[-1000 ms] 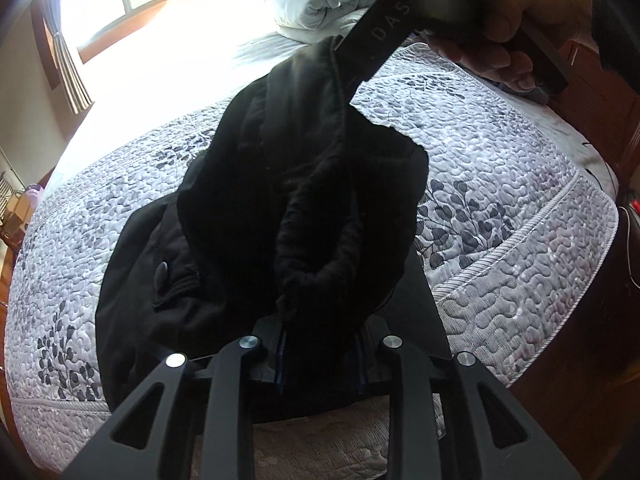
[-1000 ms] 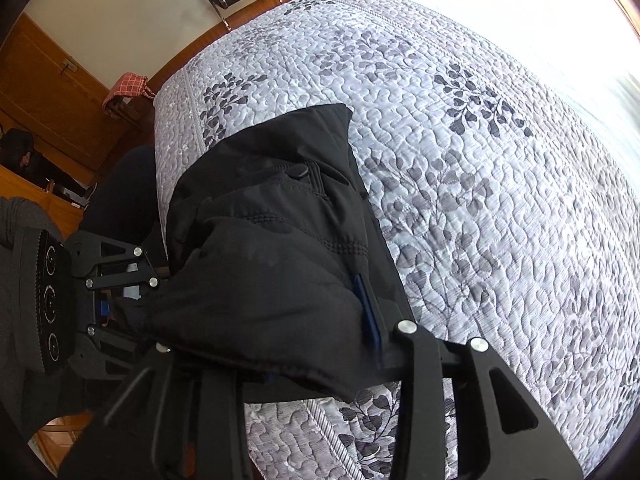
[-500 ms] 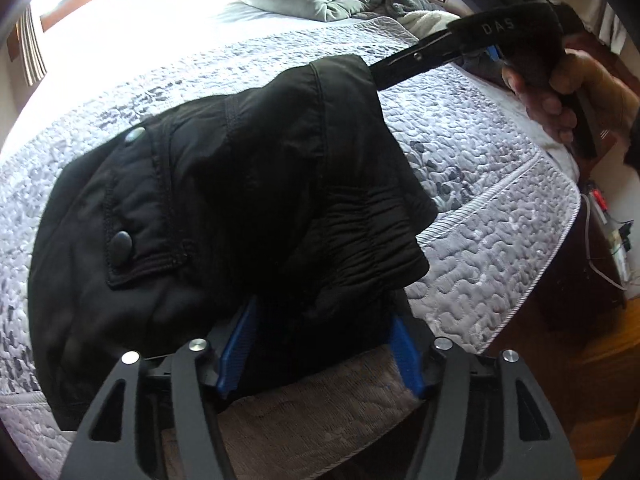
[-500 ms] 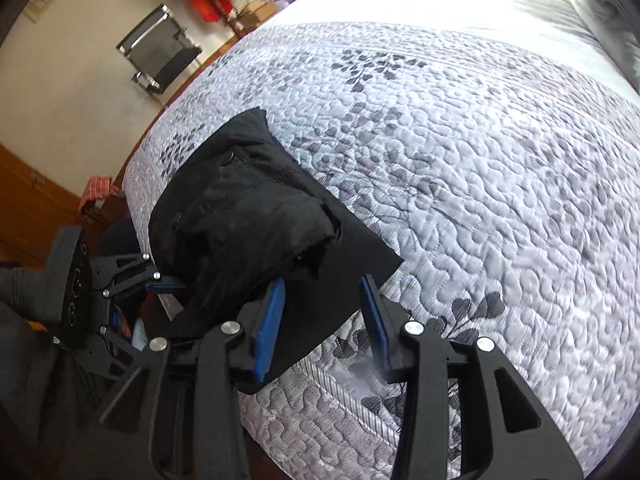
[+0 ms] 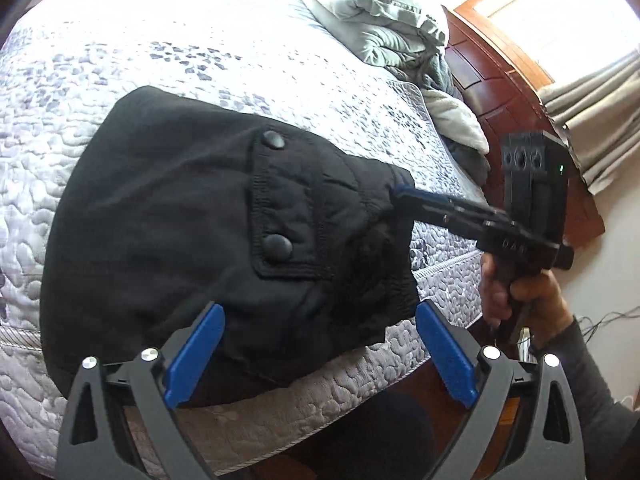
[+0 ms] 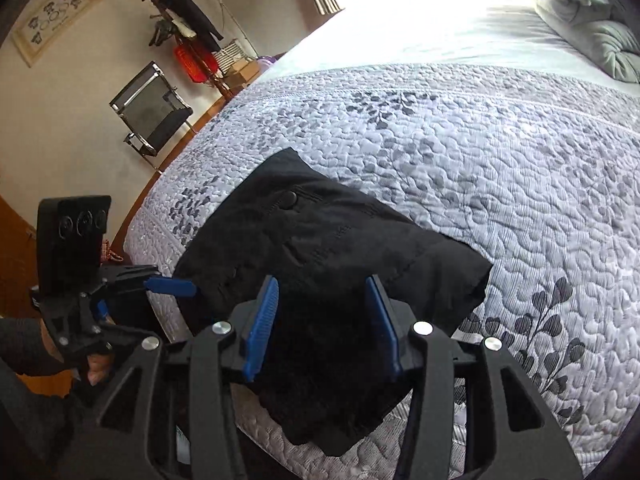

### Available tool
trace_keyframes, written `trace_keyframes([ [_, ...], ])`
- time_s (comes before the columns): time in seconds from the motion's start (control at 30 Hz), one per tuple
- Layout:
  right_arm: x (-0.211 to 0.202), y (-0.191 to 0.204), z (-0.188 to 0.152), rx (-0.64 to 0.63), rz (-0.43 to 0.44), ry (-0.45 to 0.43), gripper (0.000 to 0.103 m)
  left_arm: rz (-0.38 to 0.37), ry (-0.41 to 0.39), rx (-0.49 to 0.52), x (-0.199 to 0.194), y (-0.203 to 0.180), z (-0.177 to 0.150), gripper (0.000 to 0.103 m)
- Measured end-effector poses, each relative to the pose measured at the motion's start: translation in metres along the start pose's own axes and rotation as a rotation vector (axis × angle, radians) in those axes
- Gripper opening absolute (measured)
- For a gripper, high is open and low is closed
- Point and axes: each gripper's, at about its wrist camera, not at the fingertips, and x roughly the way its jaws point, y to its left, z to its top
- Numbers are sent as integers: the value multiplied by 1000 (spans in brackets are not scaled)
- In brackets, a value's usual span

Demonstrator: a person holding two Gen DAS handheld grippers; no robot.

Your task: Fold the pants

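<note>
The black pants [image 5: 180, 208] lie folded in a flat bundle on the quilted bed [image 5: 60, 100], close to its near edge, pocket flap with two snaps facing up. My left gripper [image 5: 320, 308] hovers at the bundle's near edge, its jaws opening wide, pads clear of the cloth. In the right wrist view my right gripper [image 6: 322, 280] sits over the pants [image 6: 320, 224] with jaws opening. Cloth lies between its blue pads [image 6: 260, 320] without being pinched. The left gripper's blue fingers [image 6: 172, 286] show at the bundle's left side, and the right one's fingertip [image 5: 404, 194] at its right.
A crumpled grey duvet [image 5: 384, 28] lies at the head of the bed by the wooden headboard [image 5: 500, 92] and curtain [image 5: 592, 120]. A chair [image 6: 152, 116] and coat rack [image 6: 188, 40] stand beyond the bed's far side. Wood floor lies below the bed edge.
The pants hung bunched from both grippers a second ago. Now they lie flat on the bed, the left jaws have spread wide and let go, and the right jaws have widened.
</note>
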Motion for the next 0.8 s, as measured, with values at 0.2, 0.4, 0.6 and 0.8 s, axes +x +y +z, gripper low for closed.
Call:
trace_keyframes([
  [0.2, 29, -25, -28, 58, -56, 35, 41, -64, 39, -100, 1, 39, 15, 97],
  [0.4, -4, -22, -37, 169, -47, -60, 52, -126, 55, -135, -8, 54, 19, 97],
  [0.6, -42, 10, -55, 224, 43, -180, 57, -176, 8, -161, -43, 79, 25, 99],
  [0.8, 6, -2, -90, 319, 0, -40, 52, -238, 8, -284, -66, 130, 32, 99],
])
